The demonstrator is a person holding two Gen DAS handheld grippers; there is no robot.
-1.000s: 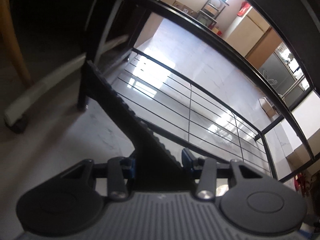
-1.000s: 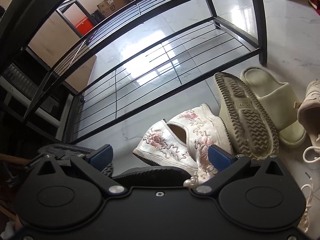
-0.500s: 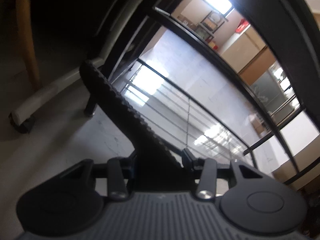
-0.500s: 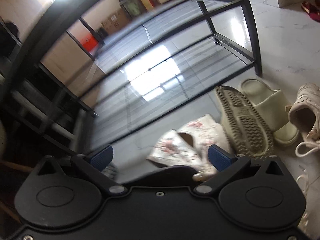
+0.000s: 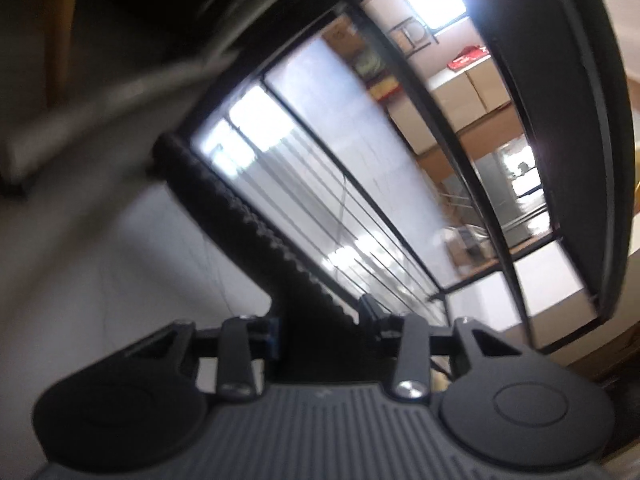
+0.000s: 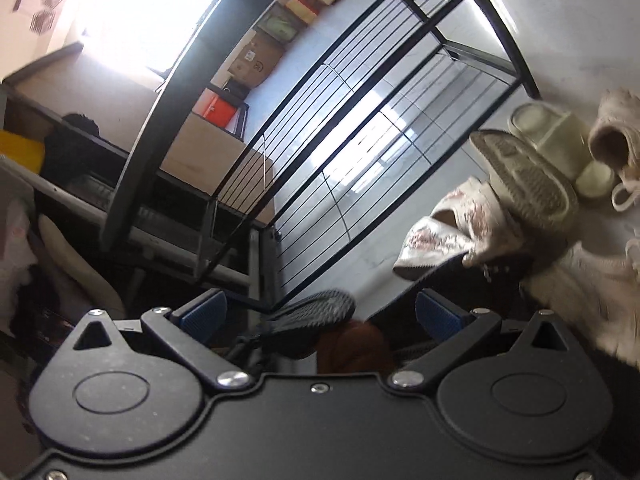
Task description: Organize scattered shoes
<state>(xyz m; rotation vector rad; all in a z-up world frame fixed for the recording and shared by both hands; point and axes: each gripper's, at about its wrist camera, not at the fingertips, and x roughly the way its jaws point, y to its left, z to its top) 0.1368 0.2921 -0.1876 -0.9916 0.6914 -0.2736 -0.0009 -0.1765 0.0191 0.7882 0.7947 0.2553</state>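
The left tool [image 5: 320, 320] was clamped on a black shoe [image 5: 256, 236], which rose from between the blue pads at lower centre of the left view and ran diagonally toward the upper left, its ridged sole edge turned to the right. Behind the shoe the black rack [image 5: 472, 152] filled the right and centre of that frame, its thin shelf bars running from the middle down toward the tool. The view was blurred.

In the right view the right tool [image 6: 320, 312] stood with its blue pads wide apart and nothing pinched between them. Just ahead of the gap, at lower centre, lay a second black shoe [image 6: 316, 312], sole up, nearer the left pad; whether it touched either pad I cannot tell. A brown patch sat just below it, too blurred to name.

To the right of the tool, on the pale floor [image 6: 560, 20], lay a cluster: a floral shoe [image 6: 448, 232] at centre right, a cream slide [image 6: 524, 176] turned sole up and leaning on it, a second slide [image 6: 556, 140] upright just beyond, and a pale sneaker [image 6: 616, 132] at the right edge. Another pale sneaker [image 6: 588, 292] lay at lower right, near the right pad. The rack [image 6: 360, 92] stood in the middle of the frame, left of the cluster.
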